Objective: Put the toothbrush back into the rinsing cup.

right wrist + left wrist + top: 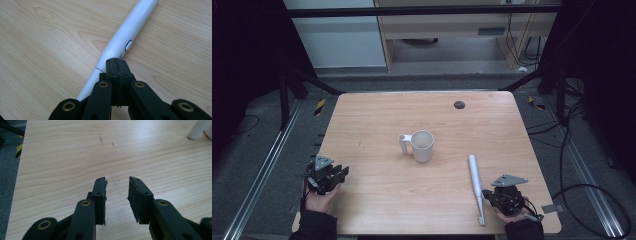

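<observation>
A white mug [423, 145] stands upright mid-table, its handle to the left; that handle [197, 130] shows at the top right of the left gripper view. A long white wand with a small button [475, 186] lies flat near the front right. My right gripper [487, 196] is right beside its near end, jaws shut pad to pad with nothing between them [116, 62]; the wand [125, 37] runs under and past the tips. My left gripper [343, 171] rests at the front left over bare wood, its jaws [117, 192] a little apart and empty.
The wooden table [377, 125] has a small black round disc [459, 104] near its far edge. Metal frame rails and cables lie on the floor around the table. A person's hands hold both grippers at the near edge.
</observation>
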